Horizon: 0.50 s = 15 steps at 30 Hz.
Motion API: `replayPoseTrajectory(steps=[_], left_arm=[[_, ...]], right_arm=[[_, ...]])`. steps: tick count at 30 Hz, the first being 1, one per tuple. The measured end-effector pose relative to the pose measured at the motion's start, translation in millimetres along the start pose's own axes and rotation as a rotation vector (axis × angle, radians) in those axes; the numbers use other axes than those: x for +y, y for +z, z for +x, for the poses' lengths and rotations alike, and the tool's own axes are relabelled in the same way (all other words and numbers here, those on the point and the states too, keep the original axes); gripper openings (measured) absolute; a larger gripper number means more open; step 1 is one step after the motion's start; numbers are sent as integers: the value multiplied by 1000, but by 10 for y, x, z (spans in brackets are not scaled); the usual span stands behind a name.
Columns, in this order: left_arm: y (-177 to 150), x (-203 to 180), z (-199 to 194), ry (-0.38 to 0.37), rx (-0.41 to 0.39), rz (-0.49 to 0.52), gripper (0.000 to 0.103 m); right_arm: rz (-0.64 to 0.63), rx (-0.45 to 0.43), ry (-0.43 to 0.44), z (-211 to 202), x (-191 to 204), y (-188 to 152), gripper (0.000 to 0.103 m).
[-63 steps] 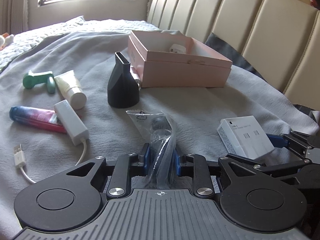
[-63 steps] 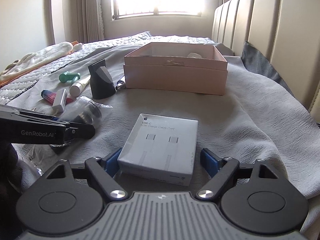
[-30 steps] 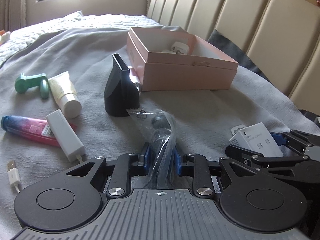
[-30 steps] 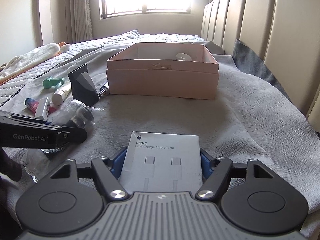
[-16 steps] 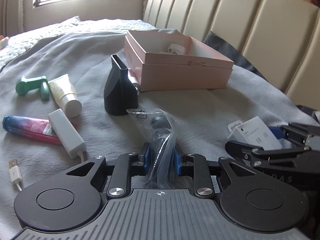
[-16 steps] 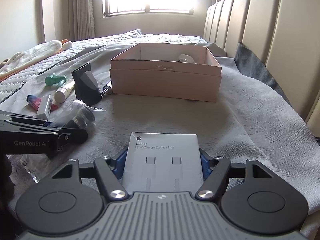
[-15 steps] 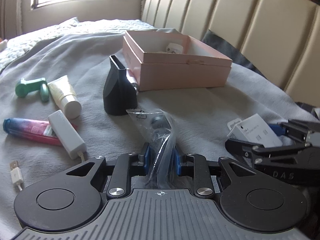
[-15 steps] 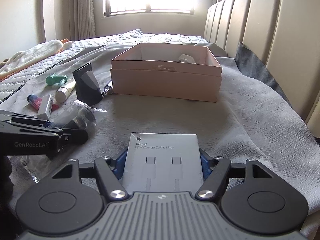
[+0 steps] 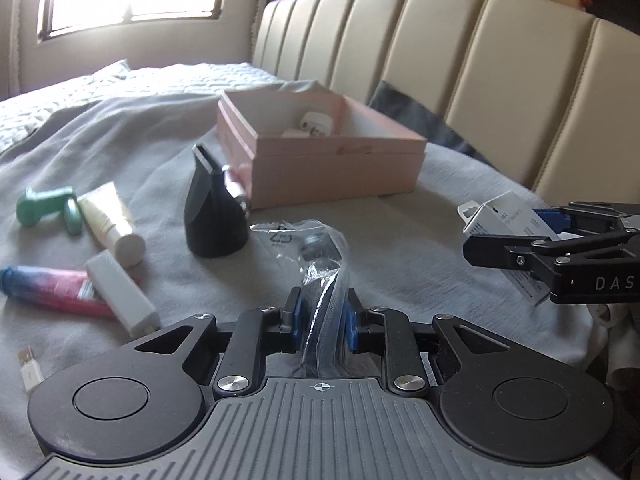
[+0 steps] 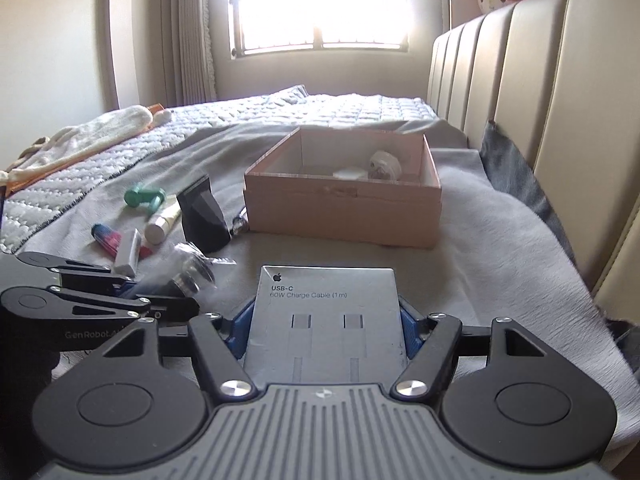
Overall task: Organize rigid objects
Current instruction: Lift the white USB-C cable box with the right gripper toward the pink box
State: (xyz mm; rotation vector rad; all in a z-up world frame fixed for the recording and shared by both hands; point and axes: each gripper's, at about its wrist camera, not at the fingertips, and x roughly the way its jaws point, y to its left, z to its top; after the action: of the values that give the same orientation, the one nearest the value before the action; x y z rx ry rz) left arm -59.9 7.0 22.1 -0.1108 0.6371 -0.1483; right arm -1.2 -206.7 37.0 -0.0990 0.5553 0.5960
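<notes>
Progress was slight: perhaps two small items lay in the box [image 10: 344,216], the bag [image 9: 320,252] and carton [image 10: 326,320] were pinched by the left gripper [image 9: 320,320] and right gripper [image 10: 326,330], and five items were left out.

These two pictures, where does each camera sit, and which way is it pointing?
Left wrist: sits on the left gripper, looking along its fingers, shut on a plastic bag, towards the pink box; the right gripper shows at the right edge.
Right wrist: sits on the right gripper, shut on a white cable box, facing the window; the left gripper shows lower left.
Shared: the pink box, the black nozzle, the grey blanket.
</notes>
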Motion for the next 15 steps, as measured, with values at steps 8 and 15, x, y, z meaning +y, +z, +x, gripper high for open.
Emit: replayPoseTrajectory(steps=[8, 15], left_arm=[[785, -90, -30, 0, -143, 31, 23], [1837, 109, 636, -9, -248, -101, 30]], right_arm=[[5, -30, -2, -144, -116, 8, 69], [-33, -18, 11, -83, -1, -65, 69]])
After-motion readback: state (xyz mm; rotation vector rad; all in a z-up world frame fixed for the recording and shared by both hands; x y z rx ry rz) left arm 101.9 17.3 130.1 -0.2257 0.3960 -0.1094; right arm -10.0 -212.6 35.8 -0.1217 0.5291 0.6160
